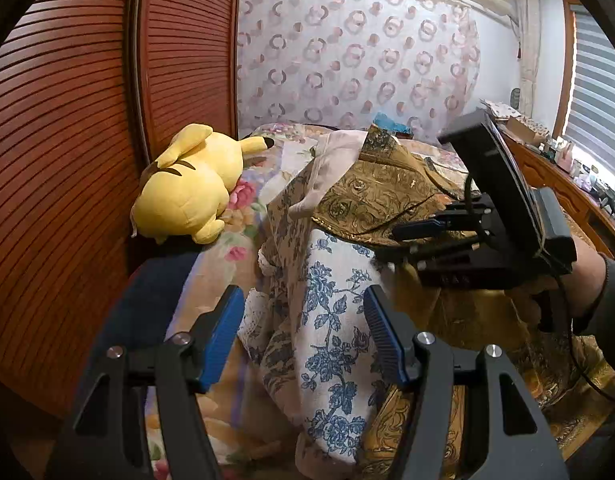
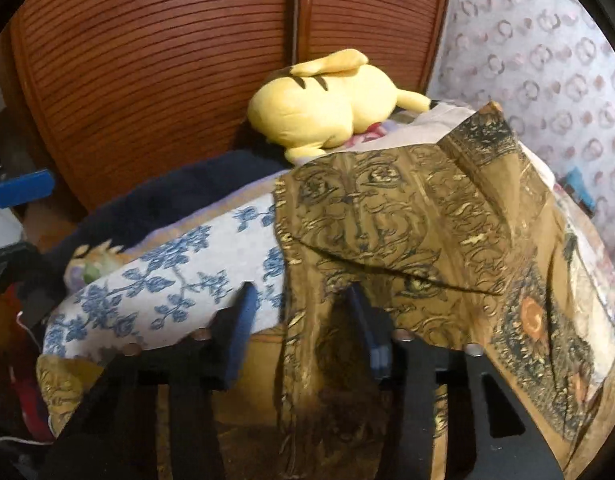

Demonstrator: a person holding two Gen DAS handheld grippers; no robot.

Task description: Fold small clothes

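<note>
A small garment lies heaped on the bed, white with a blue floral print (image 1: 327, 320) on one side and gold-brown brocade (image 1: 379, 192) on the other. My left gripper (image 1: 303, 332) is open, its blue pads either side of the white floral fold. My right gripper (image 1: 423, 232) shows at right in the left wrist view, held by a hand, its blue fingers at the brocade edge. In the right wrist view the right gripper (image 2: 303, 320) is open with brocade cloth (image 2: 407, 220) draped between and over its fingers; the white floral part (image 2: 167, 280) lies to the left.
A yellow plush toy (image 1: 187, 192) lies on the floral bedspread (image 1: 235, 248) by the wooden louvered wardrobe doors (image 1: 67, 160). A dark blue cloth (image 1: 147, 304) lies at the bed's left edge. A patterned curtain (image 1: 347, 60) hangs behind. A wooden dresser (image 1: 567, 184) with clutter stands right.
</note>
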